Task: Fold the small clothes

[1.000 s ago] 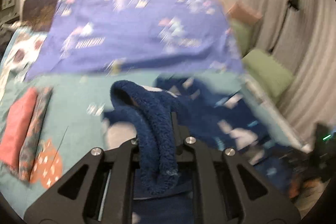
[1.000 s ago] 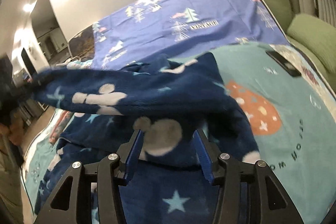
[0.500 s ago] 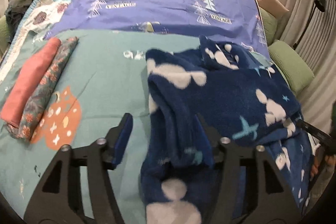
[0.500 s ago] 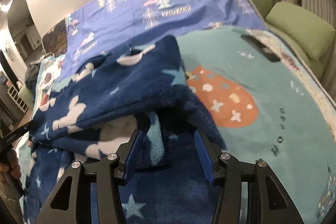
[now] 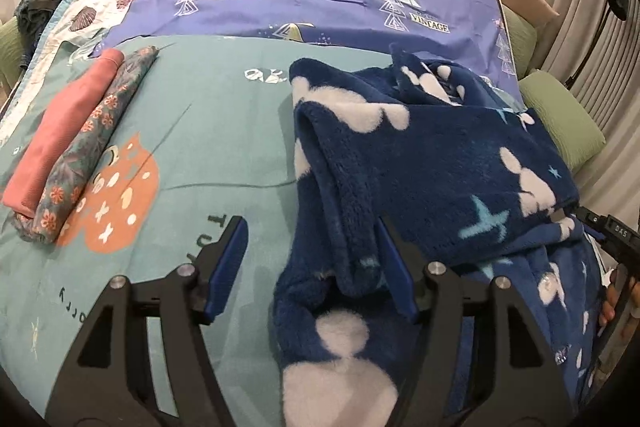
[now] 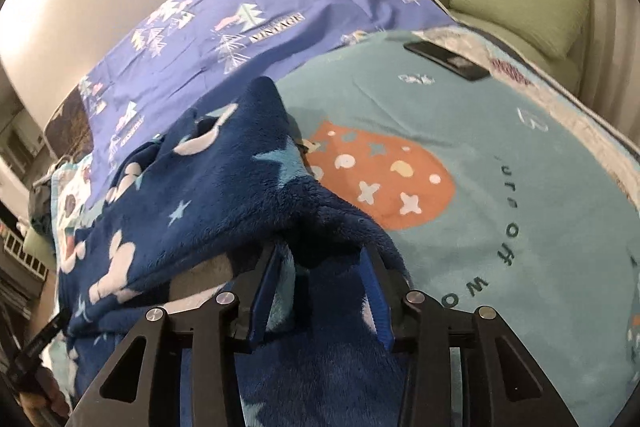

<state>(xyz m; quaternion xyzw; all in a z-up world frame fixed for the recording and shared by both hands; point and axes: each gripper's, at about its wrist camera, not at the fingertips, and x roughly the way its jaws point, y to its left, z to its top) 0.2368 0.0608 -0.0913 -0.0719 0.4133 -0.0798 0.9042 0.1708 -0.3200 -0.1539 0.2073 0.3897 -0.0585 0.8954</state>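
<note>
With the left gripper (image 5: 312,267) spread and free of the fleece garment (image 5: 420,167) on the bed cover (image 5: 208,131), and the right gripper (image 6: 320,291) closing around its folded edge without an evident pinch, the fold may slump open.

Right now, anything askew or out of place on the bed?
Yes. The navy fleece garment lies bunched, its fold rumpled with uneven edges, unlike the neatly folded pink and floral pieces on the teal blanket. A dark phone also lies on the blanket near its far edge.
</note>
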